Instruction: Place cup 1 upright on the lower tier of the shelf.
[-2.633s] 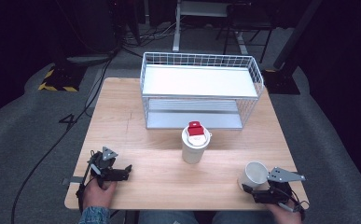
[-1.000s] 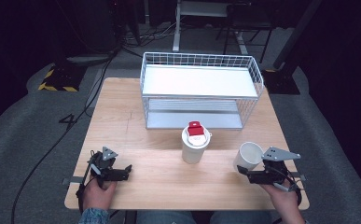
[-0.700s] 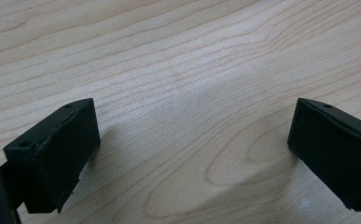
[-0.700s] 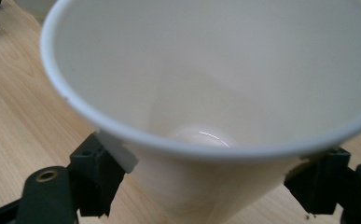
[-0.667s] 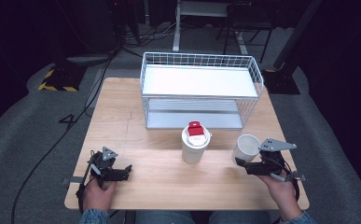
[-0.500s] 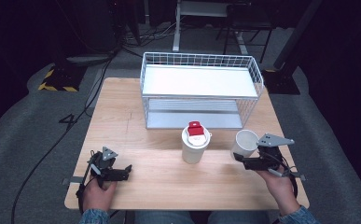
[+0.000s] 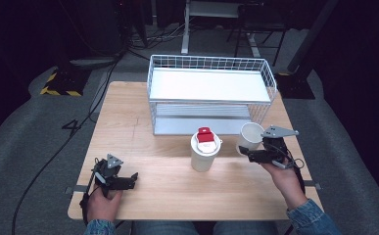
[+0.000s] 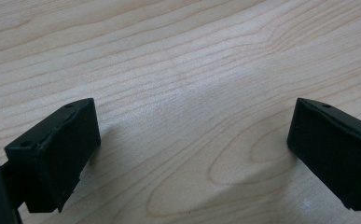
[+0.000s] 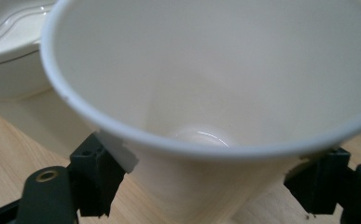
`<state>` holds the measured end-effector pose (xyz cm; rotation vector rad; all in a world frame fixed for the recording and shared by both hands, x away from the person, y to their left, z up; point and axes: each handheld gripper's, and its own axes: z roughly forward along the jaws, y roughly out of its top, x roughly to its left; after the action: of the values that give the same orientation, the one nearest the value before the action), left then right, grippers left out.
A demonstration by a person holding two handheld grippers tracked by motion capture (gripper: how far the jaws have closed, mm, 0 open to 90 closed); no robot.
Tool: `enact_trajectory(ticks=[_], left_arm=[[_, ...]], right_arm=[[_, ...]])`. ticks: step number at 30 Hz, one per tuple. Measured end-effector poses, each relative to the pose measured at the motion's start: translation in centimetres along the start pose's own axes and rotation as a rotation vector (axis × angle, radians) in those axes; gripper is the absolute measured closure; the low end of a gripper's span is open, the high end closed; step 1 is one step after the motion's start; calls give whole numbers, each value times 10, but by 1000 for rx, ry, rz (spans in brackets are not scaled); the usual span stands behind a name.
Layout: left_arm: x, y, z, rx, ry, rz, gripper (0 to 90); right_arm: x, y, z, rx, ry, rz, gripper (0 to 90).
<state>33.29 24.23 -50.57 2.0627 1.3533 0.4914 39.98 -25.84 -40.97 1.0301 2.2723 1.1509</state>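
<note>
My right gripper (image 7: 248, 152) is shut on an empty white paper cup (image 7: 249, 136), holding it up just right of a lidded white cup (image 7: 204, 152) with a red tab on its lid. In the right gripper view the held cup (image 9: 206, 93) opens toward the camera, its inside bare, with a jaw on either side of its wall; the lidded cup (image 9: 10, 51) lies behind at the upper left. My left gripper (image 7: 127, 180) rests open on the table near the front left corner. Bare wood shows between its jaws in the left gripper view (image 8: 192, 140).
A white wire basket rack (image 7: 211, 93) with two white shelves stands at the back centre of the wooden table (image 7: 157, 161). A black cable runs over the grey floor at the left.
My right gripper has carried the empty cup up from the front right corner, forward and leftward, to just beside the lidded cup. The left gripper has stayed put.
</note>
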Motion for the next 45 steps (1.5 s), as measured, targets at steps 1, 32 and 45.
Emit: enact_trajectory(ticks=[1,32,45], left_arm=[[0,0,0,0,0,0,31],[0,0,0,0,4,-9,30],[0,0,0,0,4,-8,30]], right_arm=[[-1,2,2,0,1,0,233],[-19,38,70,-25,-37,-2,232],[-25,36,93,-48,-59,26,232]])
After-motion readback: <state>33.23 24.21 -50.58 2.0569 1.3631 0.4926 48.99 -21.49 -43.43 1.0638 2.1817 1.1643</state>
